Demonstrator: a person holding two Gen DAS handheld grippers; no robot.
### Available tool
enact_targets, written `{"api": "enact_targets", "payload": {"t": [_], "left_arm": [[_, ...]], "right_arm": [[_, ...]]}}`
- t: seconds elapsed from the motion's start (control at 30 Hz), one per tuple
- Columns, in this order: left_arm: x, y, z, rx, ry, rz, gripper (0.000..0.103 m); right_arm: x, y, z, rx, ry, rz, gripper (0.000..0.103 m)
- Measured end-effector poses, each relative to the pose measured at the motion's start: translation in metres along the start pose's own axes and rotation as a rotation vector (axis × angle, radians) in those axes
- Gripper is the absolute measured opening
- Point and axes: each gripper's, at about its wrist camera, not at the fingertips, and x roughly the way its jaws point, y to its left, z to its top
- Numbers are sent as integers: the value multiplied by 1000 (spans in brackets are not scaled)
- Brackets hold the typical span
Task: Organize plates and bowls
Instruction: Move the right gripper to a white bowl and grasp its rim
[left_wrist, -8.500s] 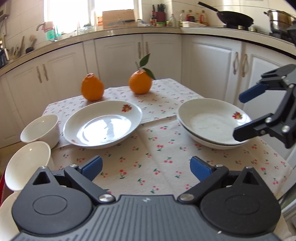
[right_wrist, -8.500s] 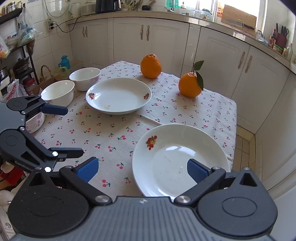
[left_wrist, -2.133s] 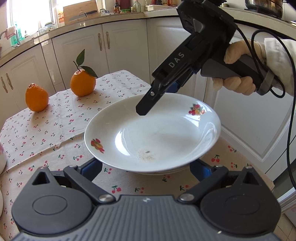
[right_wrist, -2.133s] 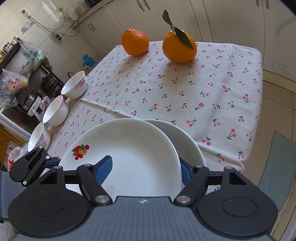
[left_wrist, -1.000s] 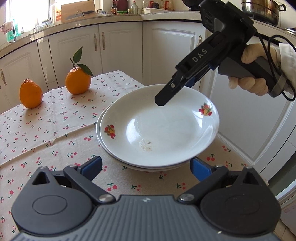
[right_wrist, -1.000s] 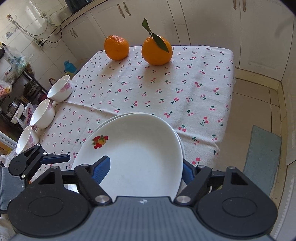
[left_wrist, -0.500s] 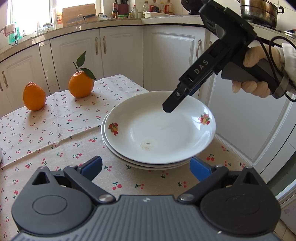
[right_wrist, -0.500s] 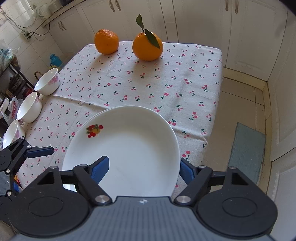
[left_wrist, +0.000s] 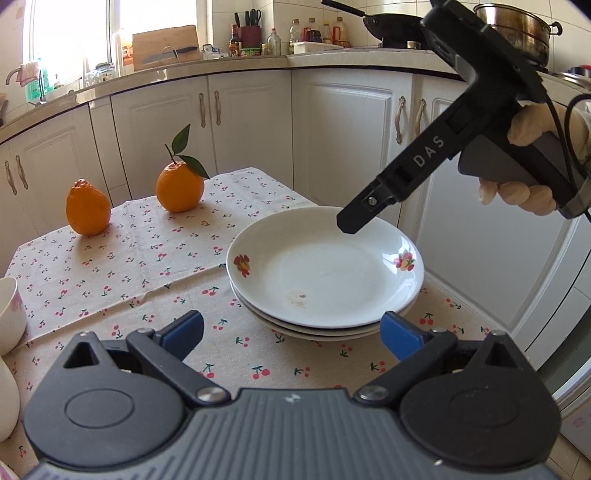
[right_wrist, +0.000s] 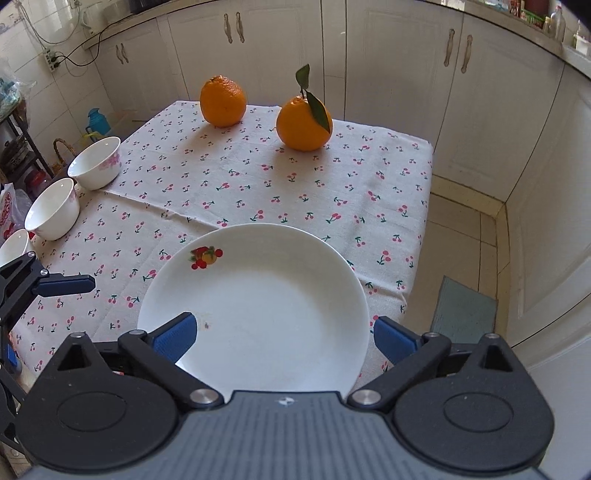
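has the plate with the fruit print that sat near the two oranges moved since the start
Yes. The plate now tops the stack by the table's right edge, away from the oranges and the bowls.

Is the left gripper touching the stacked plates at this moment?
Apart. The right wrist view shows cherry tablecloth between the top plate and the nearest fingertip of the left gripper, which is open and empty.

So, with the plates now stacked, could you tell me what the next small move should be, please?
Probably send the left claw, open and empty, toward the bowls along the table's left edge. The plate stack looks settled, the right claw is open above it, and the bowls sit separately, not yet nested.
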Motion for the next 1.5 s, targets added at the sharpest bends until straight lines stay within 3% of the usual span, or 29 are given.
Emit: {"api": "enact_targets", "payload": {"t": [0.33,0.5,0.8,0.93,1.13,1.27,1.5], "left_arm": [[-54,22,-15,31,-52,52,102],[-91,46,-30,1,-63,130,102],[-151,93,-70,-89,-79,306,102],[-166,112,-91,-108,-63,360,102],[-179,142,-125,-161,-39,384,102],[-173,158,-147,-186,-1,376,102],[-160,169,-156,-184,3,326,102]], "right_arm": [[-24,79,-11,-40,-187,-107,103],[-31,121,-12,-1,-294,-121,103],[-21,206,-8,-33,-376,-93,103],[-10,237,-3,-44,-376,-11,103],[5,285,0,-110,-367,77,103],[16,306,5,-158,-341,135,103],[43,329,12,-180,-255,214,102]]}}
